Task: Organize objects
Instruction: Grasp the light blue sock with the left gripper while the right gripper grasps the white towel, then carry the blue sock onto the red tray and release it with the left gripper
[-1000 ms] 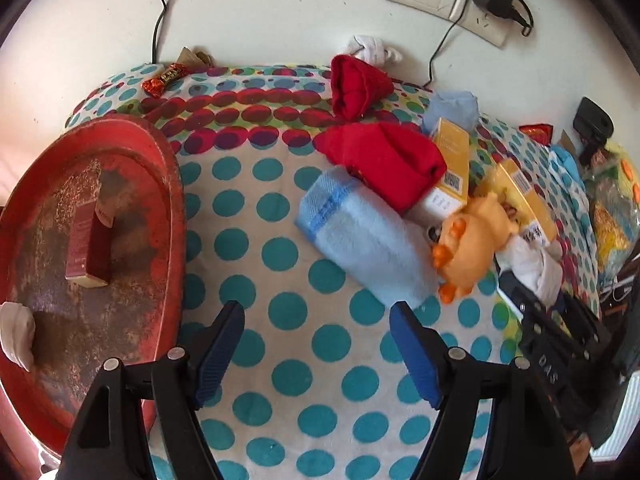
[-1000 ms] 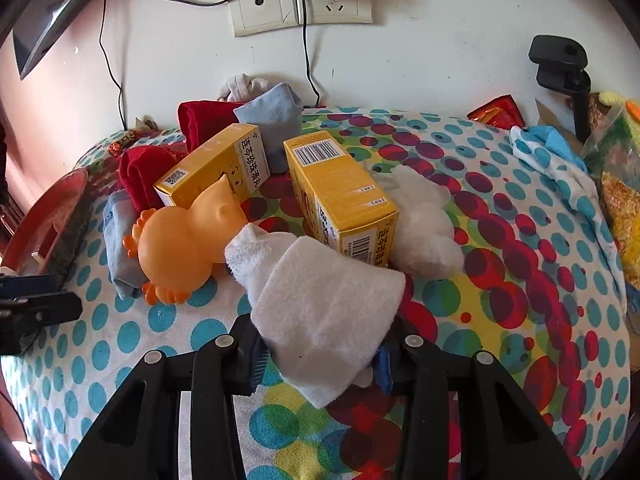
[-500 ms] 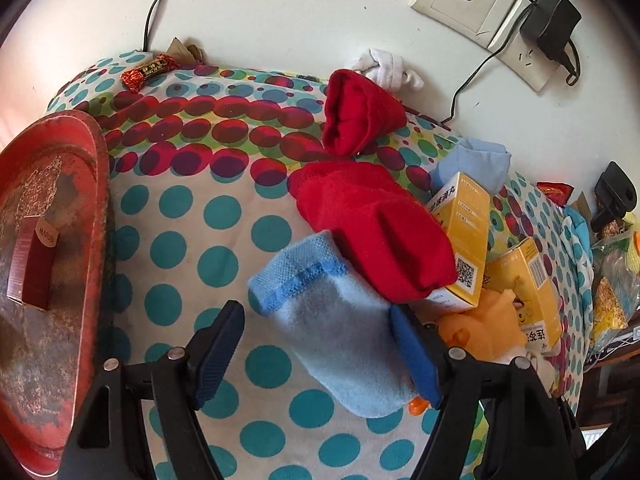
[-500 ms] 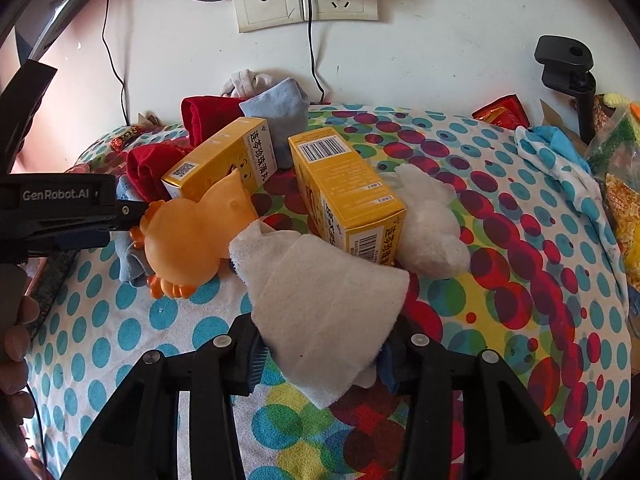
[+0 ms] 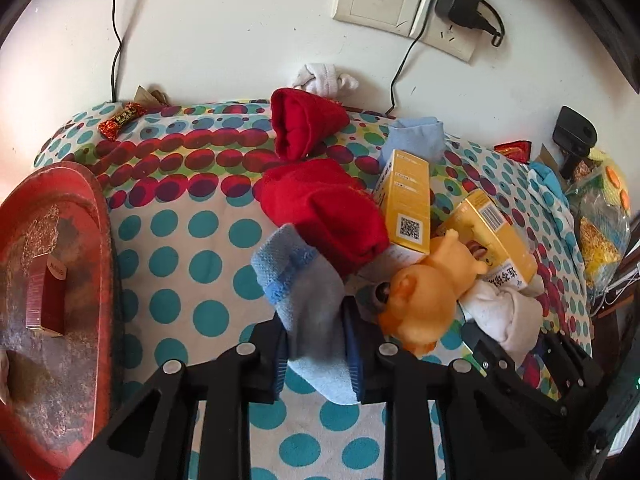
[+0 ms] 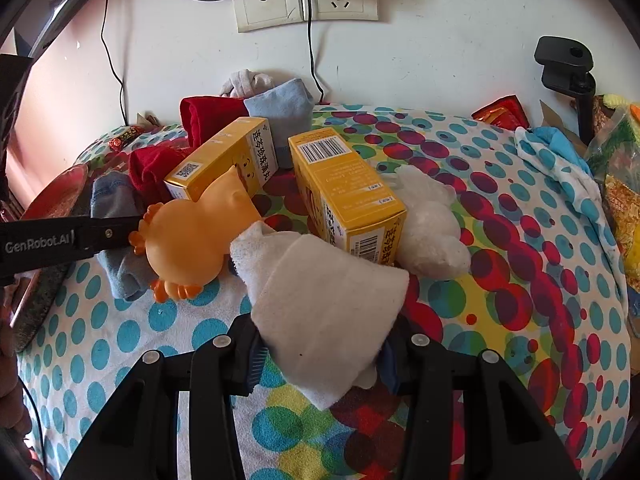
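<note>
Now the left gripper (image 5: 316, 344), wide open over bare cloth a second ago, has closed on the light blue sock (image 5: 308, 300), which lies at the near edge of the pile under the red sock (image 5: 332, 208). The right gripper (image 6: 320, 356) still clamps the white sock (image 6: 324, 304), as it did before. Both socks look ready to lift out; the red tray (image 5: 102, 240) to the left seems a likely home. A polka-dot cloth (image 5: 180, 248) covers the table, which stands against a white wall (image 5: 224, 28) with sockets.
</note>
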A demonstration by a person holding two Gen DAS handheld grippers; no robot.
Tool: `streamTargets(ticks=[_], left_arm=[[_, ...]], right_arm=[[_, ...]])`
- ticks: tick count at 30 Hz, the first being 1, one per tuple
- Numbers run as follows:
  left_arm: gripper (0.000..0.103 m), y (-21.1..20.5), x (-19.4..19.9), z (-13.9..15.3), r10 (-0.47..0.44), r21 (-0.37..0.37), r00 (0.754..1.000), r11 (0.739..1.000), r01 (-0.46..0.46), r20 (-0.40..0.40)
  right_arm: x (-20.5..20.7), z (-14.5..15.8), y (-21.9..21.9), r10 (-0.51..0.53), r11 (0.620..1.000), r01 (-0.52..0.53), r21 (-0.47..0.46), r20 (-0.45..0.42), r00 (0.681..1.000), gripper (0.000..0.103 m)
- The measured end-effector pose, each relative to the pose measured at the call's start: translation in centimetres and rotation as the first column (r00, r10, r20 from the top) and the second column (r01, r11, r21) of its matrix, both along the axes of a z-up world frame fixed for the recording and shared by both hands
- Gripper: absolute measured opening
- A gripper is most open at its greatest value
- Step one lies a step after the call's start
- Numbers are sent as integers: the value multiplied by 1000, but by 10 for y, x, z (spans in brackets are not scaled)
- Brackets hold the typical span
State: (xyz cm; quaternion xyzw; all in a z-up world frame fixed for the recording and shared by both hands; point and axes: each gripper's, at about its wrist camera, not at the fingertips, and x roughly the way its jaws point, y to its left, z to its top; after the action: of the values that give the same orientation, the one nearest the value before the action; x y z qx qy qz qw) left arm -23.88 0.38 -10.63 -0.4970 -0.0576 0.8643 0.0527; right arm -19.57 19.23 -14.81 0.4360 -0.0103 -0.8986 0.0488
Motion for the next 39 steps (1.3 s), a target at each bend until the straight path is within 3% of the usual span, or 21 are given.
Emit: streamTargets(ticks=[7,17,27,35,39], left_arm=[[24,-23,36,19,-75,27,997,997,76,-28],[24,-68,84,48,-106,-52,993,993,103,-55],[24,-160,103,70,29,-119,997,992,-36,-65],[24,-232,101,68,147,-197,987,968,-159,-71],[24,-267,91,68,207,-201,976,955,-217,-69]], right_arm=[[-1,1,-3,-2,1000,2,18,2,1000,43],[-3,2,-7,-2,999,2,54,4,1000,43],[-3,1,-9,-3,998,3,66,4,1000,43],[-3,1,-9,-3,998,3,70,4,1000,43],[-3,1,-8,-4,997,4,74,4,1000,43]])
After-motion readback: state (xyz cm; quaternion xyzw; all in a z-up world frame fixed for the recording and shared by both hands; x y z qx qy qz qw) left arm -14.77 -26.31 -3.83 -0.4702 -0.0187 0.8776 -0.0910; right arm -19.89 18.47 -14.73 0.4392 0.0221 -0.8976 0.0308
